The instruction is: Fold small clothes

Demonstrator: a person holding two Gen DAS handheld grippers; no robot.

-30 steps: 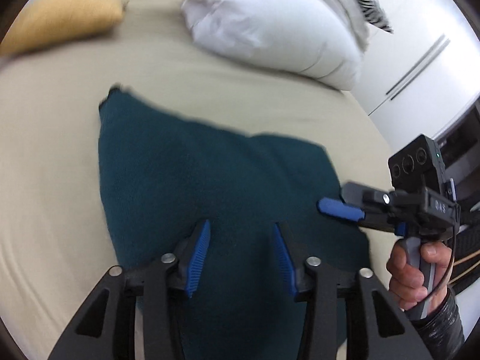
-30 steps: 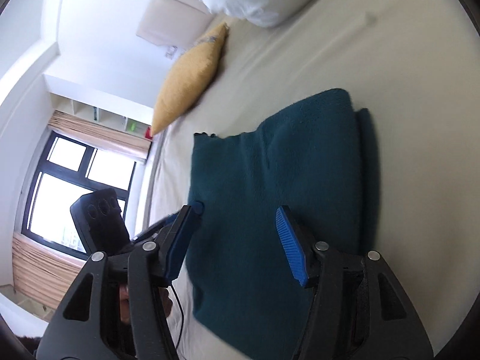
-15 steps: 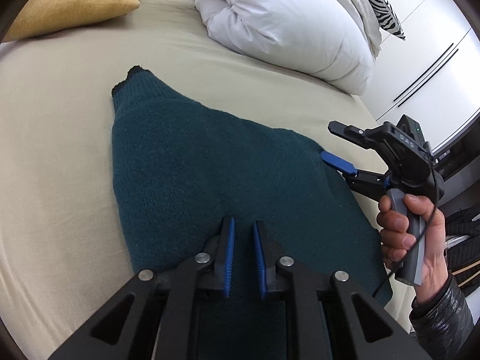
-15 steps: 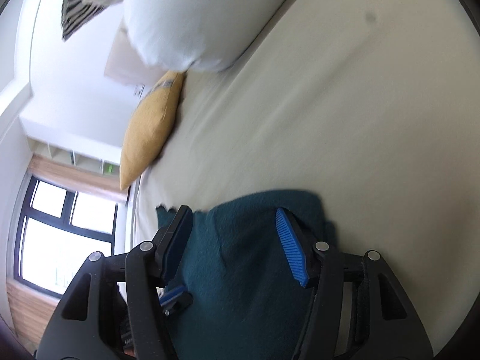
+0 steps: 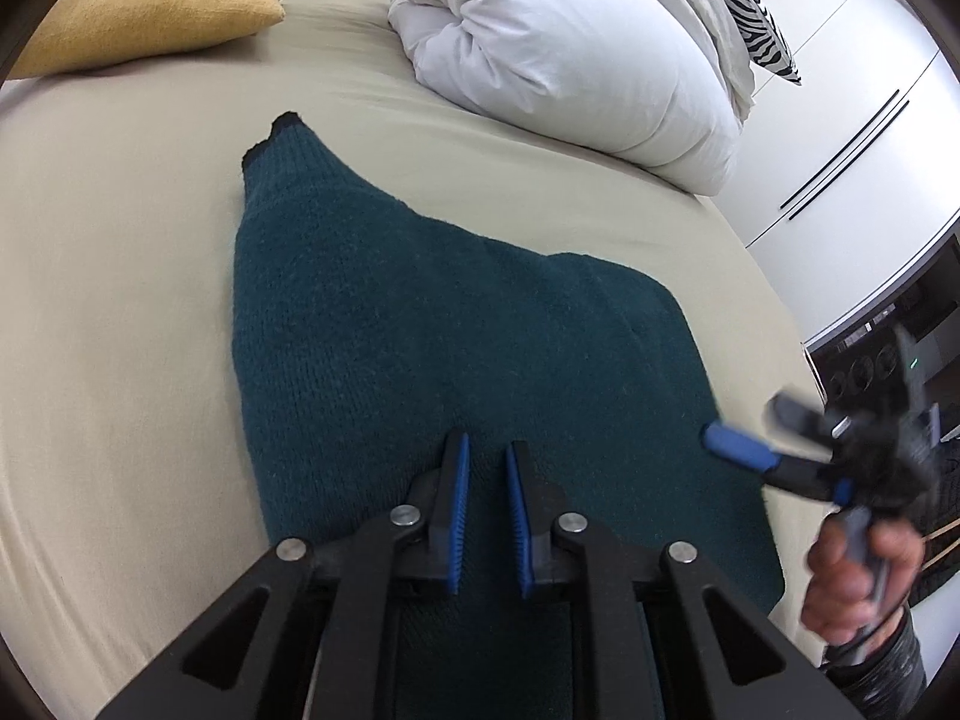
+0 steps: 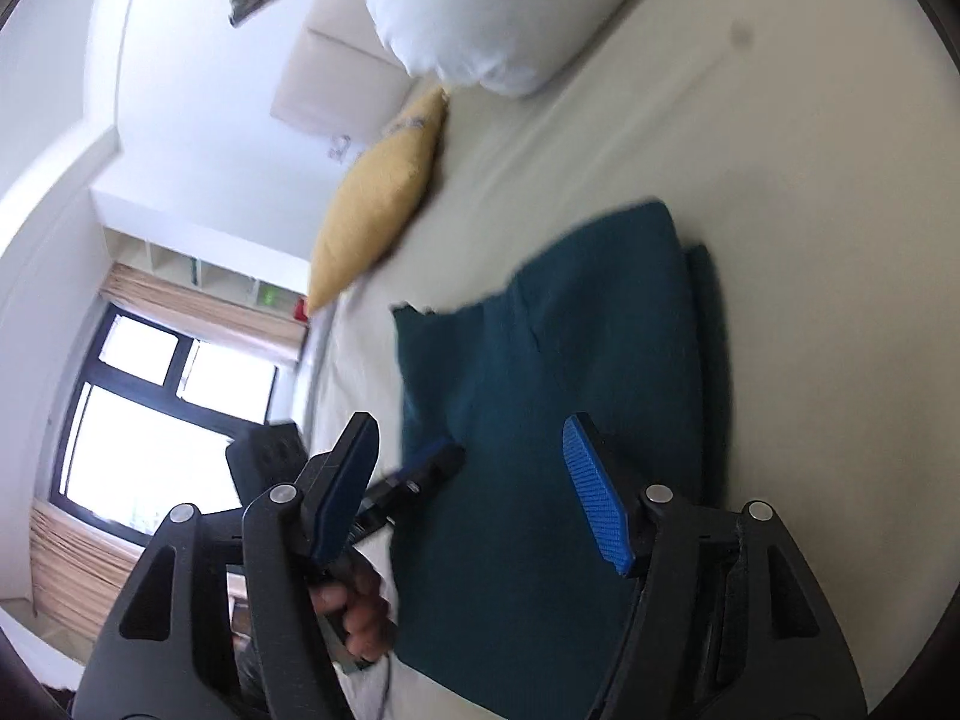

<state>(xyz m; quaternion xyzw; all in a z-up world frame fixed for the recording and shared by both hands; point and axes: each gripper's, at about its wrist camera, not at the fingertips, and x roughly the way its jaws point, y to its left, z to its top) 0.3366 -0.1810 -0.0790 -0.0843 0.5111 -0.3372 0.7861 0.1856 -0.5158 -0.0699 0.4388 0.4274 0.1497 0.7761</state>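
Note:
A dark teal knitted garment [image 5: 432, 360] lies folded on the beige bed sheet [image 5: 108, 300], one sleeve cuff pointing to the far left. My left gripper [image 5: 485, 468] sits low over the garment's near part with its jaws nearly closed, a narrow gap between the blue pads and no cloth visibly pinched. My right gripper [image 6: 474, 468] is open and empty above the garment [image 6: 570, 420]. It also shows blurred in the left wrist view [image 5: 756, 450], at the garment's right edge.
A yellow cushion [image 5: 150, 6] lies at the far left of the bed, and a white duvet [image 5: 570, 48] is heaped at the far side. White wardrobe doors [image 5: 852, 120] stand to the right. A window [image 6: 150, 408] is beyond the bed's left edge.
My left gripper closed from wide open to nearly shut over the garment's near part. My right gripper stayed open, swung away, then came back toward the garment's right edge.

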